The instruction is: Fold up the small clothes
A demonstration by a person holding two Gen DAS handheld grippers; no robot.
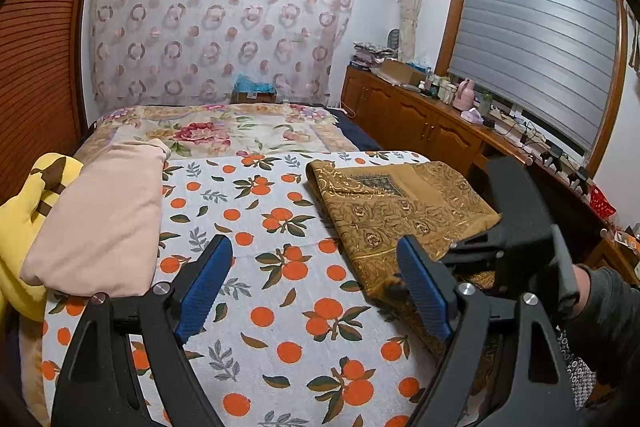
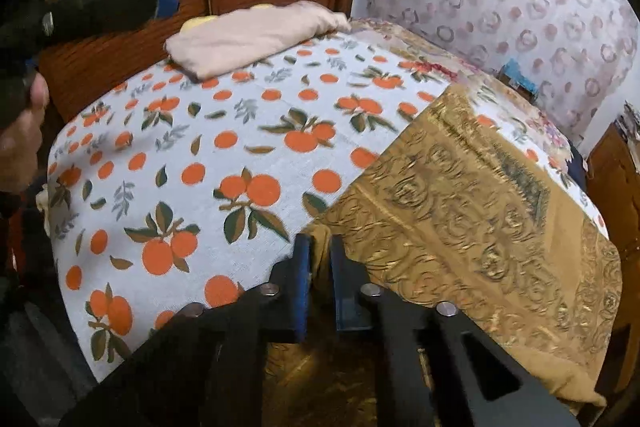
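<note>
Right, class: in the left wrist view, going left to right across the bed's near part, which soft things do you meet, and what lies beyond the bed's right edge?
Yellow plush toy → pink pillow → orange-print sheet → folded gold patterned cloth → right gripper nipping the cloth's near edge → wooden cabinet beyond.

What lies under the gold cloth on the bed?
The gold cloth lies on the orange-print sheet; the right gripper pinches its near corner. Anything beneath its middle is hidden.

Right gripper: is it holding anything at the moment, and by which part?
The right gripper is shut on the gold patterned cloth, pinching its near-left corner. The left gripper is open, holding nothing.
</note>
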